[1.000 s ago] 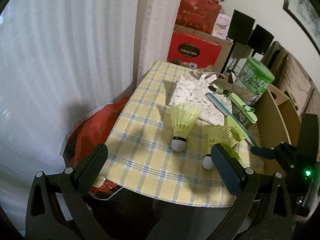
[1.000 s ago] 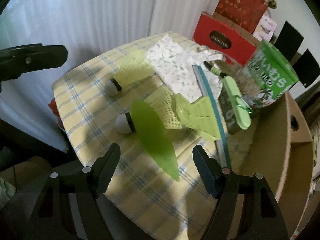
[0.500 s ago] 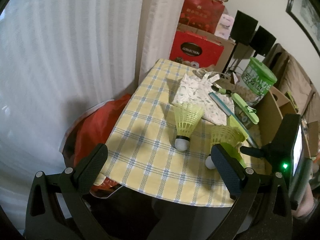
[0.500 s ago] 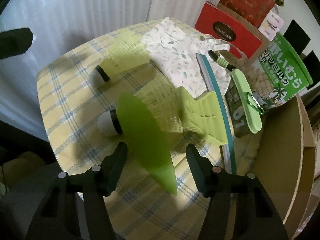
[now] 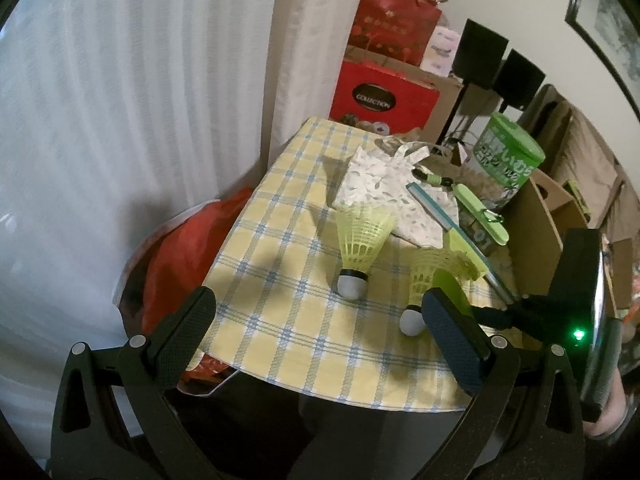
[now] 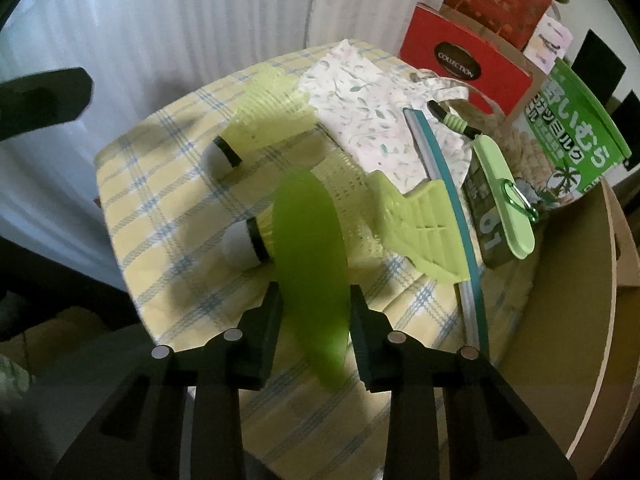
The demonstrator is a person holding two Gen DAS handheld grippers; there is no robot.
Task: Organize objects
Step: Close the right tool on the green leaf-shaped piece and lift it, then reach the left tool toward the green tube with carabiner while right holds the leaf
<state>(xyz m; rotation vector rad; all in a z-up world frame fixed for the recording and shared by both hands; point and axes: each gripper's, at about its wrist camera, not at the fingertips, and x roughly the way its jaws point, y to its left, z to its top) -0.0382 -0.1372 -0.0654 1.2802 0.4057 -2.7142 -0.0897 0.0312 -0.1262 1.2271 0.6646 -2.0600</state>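
Observation:
On the yellow checked tablecloth a yellow-green shuttlecock stands on its white cork. A second shuttlecock lies beside a large green plastic clip. My right gripper is closing its jaws on the clip's translucent handle, and both pads touch its edges. The clip's ribbed head rests on the second shuttlecock's skirt. My left gripper hangs open over the table's near edge with nothing between its fingers. The far shuttlecock is blurred in the right wrist view.
A white leaf-print pouch, a teal strip and a flat green tag with a carabiner lie behind. A green canister and cardboard box stand at the right, red boxes at the back, white curtains left.
The right gripper has come in closer over the green clip and its jaws have narrowed from wide apart to touching the handle. The left gripper has stayed still.

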